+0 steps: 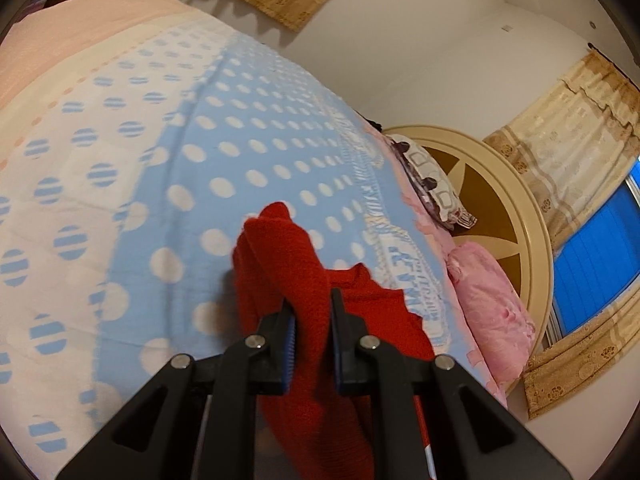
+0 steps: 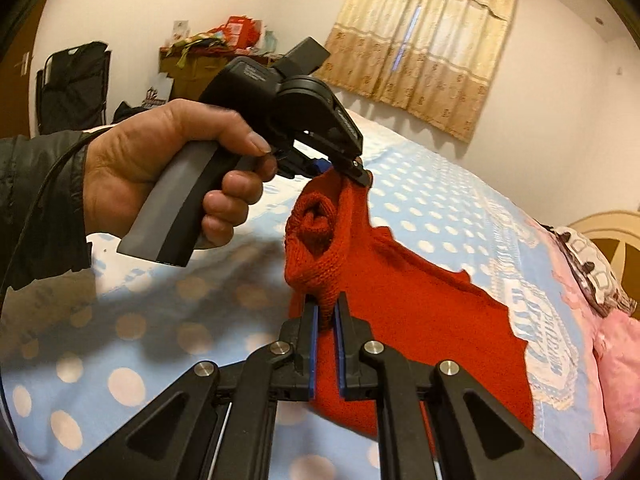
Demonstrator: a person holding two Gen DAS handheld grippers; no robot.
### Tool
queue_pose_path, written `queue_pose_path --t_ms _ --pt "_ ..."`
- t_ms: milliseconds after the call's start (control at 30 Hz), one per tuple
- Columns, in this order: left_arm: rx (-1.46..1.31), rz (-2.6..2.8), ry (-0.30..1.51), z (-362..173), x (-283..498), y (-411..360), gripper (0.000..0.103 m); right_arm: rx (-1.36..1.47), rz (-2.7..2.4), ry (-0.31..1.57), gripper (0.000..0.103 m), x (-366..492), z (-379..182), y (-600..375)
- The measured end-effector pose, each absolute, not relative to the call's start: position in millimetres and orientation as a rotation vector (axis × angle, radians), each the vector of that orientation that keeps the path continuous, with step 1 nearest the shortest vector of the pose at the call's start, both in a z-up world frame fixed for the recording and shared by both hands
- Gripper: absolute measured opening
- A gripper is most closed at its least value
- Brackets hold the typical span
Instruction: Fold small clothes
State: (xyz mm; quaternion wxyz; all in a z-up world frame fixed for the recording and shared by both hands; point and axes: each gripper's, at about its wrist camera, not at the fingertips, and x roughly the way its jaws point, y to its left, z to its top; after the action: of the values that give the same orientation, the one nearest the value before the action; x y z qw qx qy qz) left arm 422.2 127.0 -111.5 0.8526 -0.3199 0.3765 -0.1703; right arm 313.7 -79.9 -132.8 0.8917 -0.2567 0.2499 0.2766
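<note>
Spread over the bed, a blue polka-dot blanket [image 2: 420,200] is draped with the red knit garment [image 2: 420,312]. One bunched edge is pinched by the nearly closed right gripper [image 2: 327,314]; another is clamped by the left gripper [image 1: 313,312].

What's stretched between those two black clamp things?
A bunched span of the red knitted garment, pinched by the left gripper and the right gripper; the right wrist view shows it.

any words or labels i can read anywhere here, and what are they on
None can be read for certain.
White woven lettering on the blue polka-dot blanket's patterned border: too distorted to read.
Pale print on the black handheld left gripper's housing: too blurred.
Red packages on the far wooden shelf: print too small.
The red knitted garment carries no text.
</note>
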Motion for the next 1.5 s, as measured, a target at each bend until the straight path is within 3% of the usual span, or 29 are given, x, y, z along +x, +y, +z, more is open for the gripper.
queue_pose_path --t_ms 833,1500 --pt "-0.554 -0.493 0.834 -82 471 -15 0.015 -0.327 0.379 0.549 0.006 349 -115 -197" --pt "-0.350 -0.530 0.939 -115 483 -118 0.016 -0.168 0.348 0.756 0.006 362 -148 -264"
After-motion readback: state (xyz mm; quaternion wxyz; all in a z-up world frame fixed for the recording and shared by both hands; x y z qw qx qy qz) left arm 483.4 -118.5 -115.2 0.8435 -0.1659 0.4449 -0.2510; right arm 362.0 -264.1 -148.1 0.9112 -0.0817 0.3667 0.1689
